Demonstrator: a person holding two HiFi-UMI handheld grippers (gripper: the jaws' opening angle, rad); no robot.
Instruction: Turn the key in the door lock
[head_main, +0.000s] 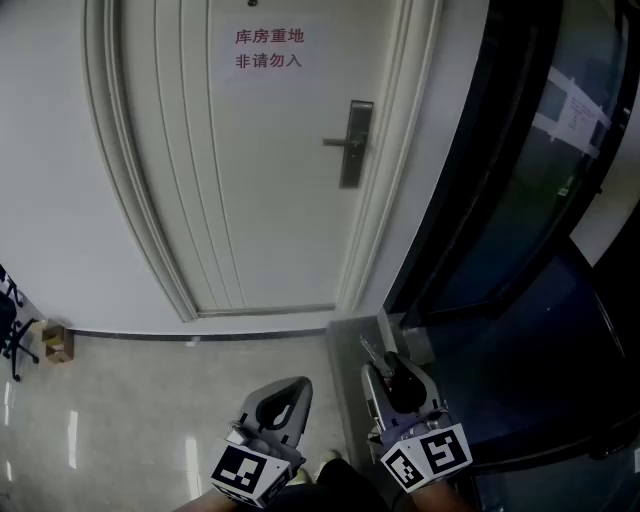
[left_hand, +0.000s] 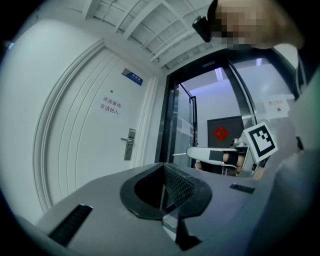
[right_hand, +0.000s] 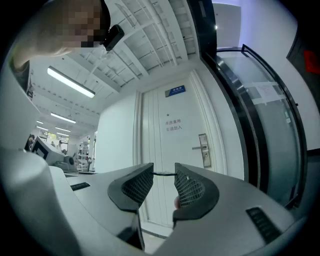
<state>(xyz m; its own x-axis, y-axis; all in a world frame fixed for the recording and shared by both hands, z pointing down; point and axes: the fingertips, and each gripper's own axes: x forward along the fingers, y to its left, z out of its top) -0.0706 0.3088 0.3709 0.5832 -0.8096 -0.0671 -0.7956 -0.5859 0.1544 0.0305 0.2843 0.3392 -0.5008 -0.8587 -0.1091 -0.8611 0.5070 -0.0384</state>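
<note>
A white panelled door (head_main: 270, 180) stands shut ahead of both pairs of jaws, with a paper sign (head_main: 268, 48) printed in red high on it and a small blue plate (right_hand: 175, 90) above the frame. The door lock (head_main: 355, 143), a metal plate with a lever handle, sits well ahead of the jaws and untouched; seen from the right gripper it lies above and to the right of the jaw tips.

The right gripper (right_hand: 164, 181) has its jaws a little apart, clamped on a thin dark key (right_hand: 162, 174) that spans their tips. The left gripper (left_hand: 164, 172) is beside it, jaws together with nothing between them.

Below the jaws is a pale, glossy tiled floor (head_main: 150, 420), with a small cardboard box (head_main: 57, 342) against the wall far to the left. A dark-framed glass partition (head_main: 520, 200) runs along the right. Strip lights (right_hand: 71, 82) hang from an open white ceiling.
</note>
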